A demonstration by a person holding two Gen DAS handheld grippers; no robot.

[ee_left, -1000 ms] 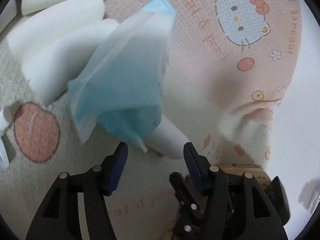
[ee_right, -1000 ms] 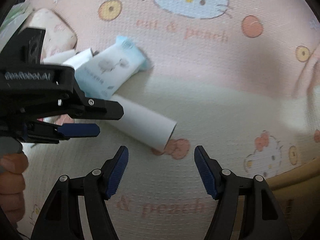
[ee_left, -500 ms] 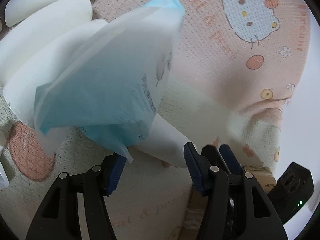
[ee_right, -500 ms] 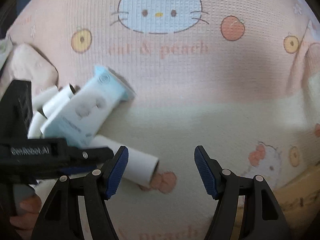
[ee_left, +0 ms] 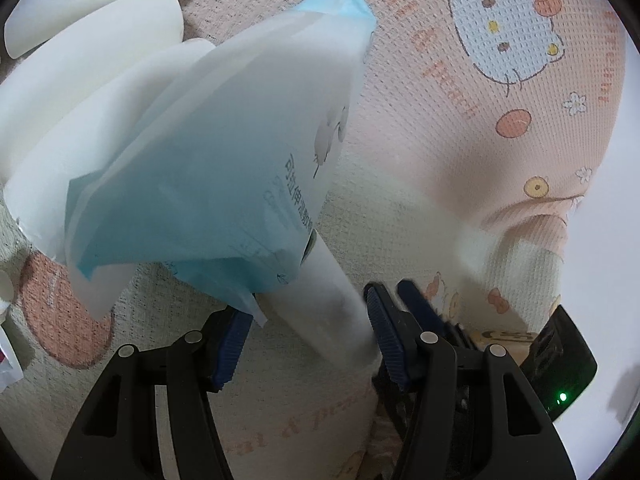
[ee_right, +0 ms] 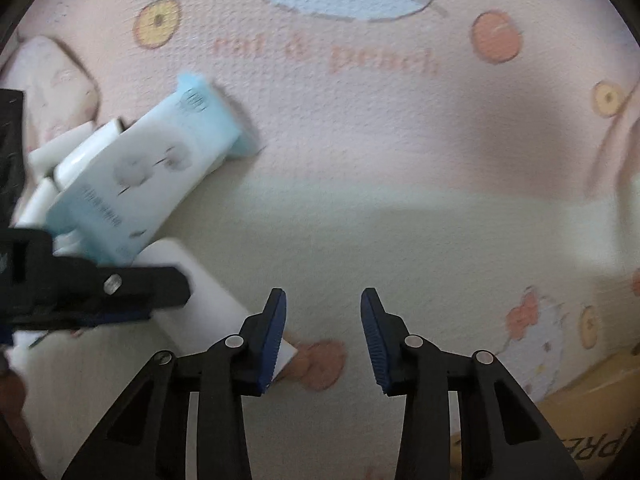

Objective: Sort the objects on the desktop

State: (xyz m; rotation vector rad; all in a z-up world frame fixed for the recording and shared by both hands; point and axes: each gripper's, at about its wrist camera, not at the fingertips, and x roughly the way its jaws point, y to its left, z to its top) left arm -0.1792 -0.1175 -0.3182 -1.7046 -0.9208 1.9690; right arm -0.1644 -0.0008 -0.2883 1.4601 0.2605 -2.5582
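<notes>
Pink and cream cloth (ee_right: 360, 184), printed with cartoon cats and peaches, covers the desktop. On it lies a pale blue packet (ee_right: 148, 176) with a cotton-plant picture, the landmark for everything else. Several white foam pieces (ee_left: 92, 72) are piled against the packet's far-left side, and a white paper tube (ee_left: 328, 304) sticks out from under its near end, slanting toward the viewer.

From the left gripper (ee_left: 306, 338), the packet (ee_left: 208, 184) fills far more of the view than a second ago, and the tube now lies between the wide-open jaws, without being pressed.

The right gripper (ee_right: 323, 338) sits near the tube's (ee_right: 208, 296) free end, on the side away from the packet. Its jaws, wide a second ago, are closing and already much narrower, with only bare cloth between them; the tube's end lies just behind the left finger (ee_right: 272, 340). Since the earlier view, this gripper has shifted so the packet sits further from its left edge.
</notes>
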